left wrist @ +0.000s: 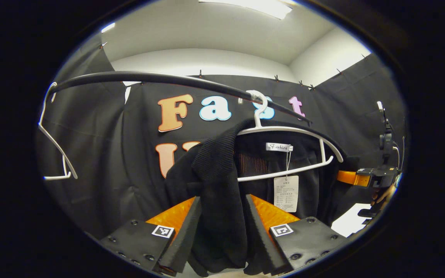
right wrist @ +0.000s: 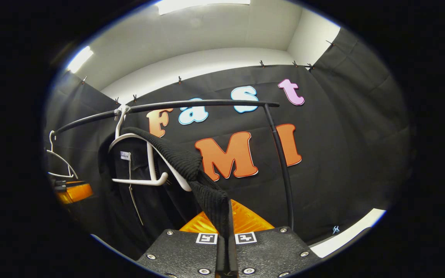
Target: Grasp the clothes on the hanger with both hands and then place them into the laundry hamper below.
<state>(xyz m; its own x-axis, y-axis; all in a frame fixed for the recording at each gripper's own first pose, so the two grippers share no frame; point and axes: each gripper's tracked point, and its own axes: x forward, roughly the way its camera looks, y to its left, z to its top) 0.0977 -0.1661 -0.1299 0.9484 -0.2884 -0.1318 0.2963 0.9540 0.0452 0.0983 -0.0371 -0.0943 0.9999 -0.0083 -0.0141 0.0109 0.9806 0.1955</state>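
Observation:
A black knit garment (left wrist: 222, 170) hangs on a white hanger (left wrist: 292, 131) from a black rail (left wrist: 168, 79). One shoulder of it has slipped off the hanger end and droops between the fingers of my left gripper (left wrist: 222, 199), which press on this thick fold from both sides. In the right gripper view the garment's (right wrist: 176, 154) other ribbed shoulder stretches off the hanger (right wrist: 149, 179) down into my right gripper (right wrist: 228, 216), whose fingers are shut on it. The right gripper (left wrist: 377, 177) appears at the far right with a hand under it. The left gripper (right wrist: 72, 191) peeks out at the left.
An empty white hanger (left wrist: 56, 154) hangs at the rail's left end, also seen as the same hanger (right wrist: 58, 162) in the right gripper view. The rail (right wrist: 191, 104) bends down into an upright post (right wrist: 280, 166). A paper tag (left wrist: 286, 193) dangles from the collar. A white strip (right wrist: 346, 235) lies low at the right.

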